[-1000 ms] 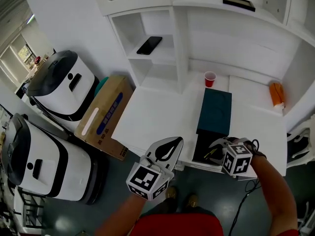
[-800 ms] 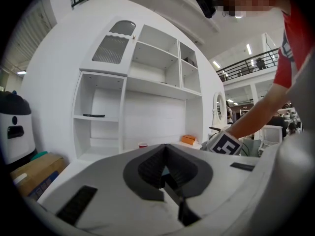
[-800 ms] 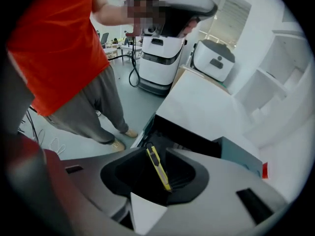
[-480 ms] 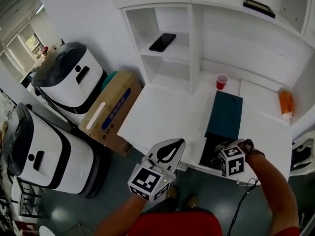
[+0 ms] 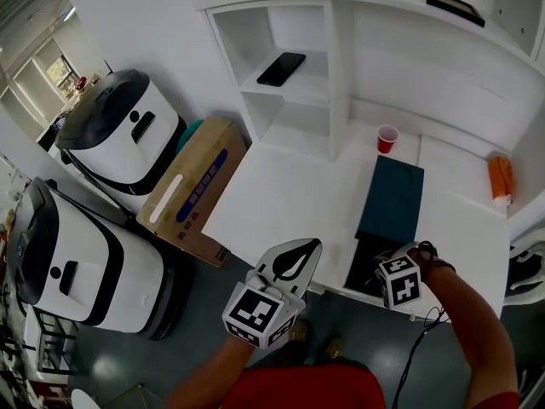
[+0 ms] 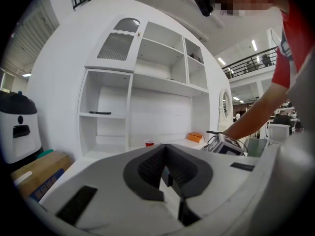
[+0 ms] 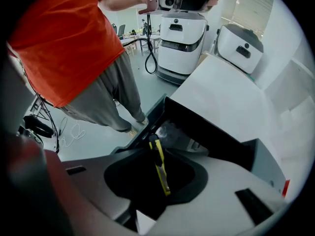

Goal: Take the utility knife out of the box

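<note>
An open black box [image 5: 356,268] sits at the near edge of the white table [image 5: 281,194], its dark teal lid [image 5: 392,198] lying flat behind it. My right gripper [image 5: 387,261] points steeply down into the box, its marker cube over the opening. In the right gripper view a yellow and black utility knife [image 7: 161,173] lies lengthwise between the jaws of that gripper [image 7: 160,151]. The jaws are closing and stand apart from the knife on both sides. My left gripper [image 5: 312,244] hovers off the table's near edge, left of the box, fingertips together and empty.
A red cup [image 5: 387,137] stands behind the lid, and an orange object [image 5: 500,177] lies at the table's far right. A phone [image 5: 281,69] rests on a shelf. On the floor at left are a cardboard carton [image 5: 192,190] and two white machines [image 5: 115,139].
My right gripper has sunk deeper into the box and tipped more steeply down. The left gripper has hardly moved.
</note>
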The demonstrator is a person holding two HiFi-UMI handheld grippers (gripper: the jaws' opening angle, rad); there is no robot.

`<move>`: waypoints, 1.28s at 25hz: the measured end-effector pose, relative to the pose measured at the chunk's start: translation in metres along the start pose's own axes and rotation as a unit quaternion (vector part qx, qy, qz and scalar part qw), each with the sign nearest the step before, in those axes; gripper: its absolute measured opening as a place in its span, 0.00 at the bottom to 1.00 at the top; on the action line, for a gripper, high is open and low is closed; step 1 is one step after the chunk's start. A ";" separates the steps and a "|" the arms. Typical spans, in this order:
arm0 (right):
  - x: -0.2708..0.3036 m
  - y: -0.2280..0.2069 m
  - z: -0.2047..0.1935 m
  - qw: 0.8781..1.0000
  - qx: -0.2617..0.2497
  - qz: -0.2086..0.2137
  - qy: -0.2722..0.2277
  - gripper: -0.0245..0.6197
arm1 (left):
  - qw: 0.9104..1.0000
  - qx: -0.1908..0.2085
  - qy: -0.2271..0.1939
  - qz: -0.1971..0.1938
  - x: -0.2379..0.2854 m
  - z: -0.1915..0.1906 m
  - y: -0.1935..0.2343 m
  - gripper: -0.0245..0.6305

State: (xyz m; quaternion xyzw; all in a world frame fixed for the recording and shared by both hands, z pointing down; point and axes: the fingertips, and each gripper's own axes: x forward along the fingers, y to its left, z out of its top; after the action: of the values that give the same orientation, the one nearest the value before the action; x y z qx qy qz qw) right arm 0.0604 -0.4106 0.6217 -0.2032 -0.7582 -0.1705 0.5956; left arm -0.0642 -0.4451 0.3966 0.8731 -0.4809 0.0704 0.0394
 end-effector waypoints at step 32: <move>-0.250 -0.012 0.021 0.726 0.319 -0.445 -0.416 0.17 | 0.995 -0.001 -0.052 -0.081 0.017 0.035 -0.038 0.05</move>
State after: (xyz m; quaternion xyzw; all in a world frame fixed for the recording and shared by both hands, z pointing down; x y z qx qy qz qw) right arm 0.0886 -0.4362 0.3731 0.3086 -0.9431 -0.0629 0.1063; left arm -0.0200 -0.4438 0.3647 0.9115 -0.4103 0.0212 0.0206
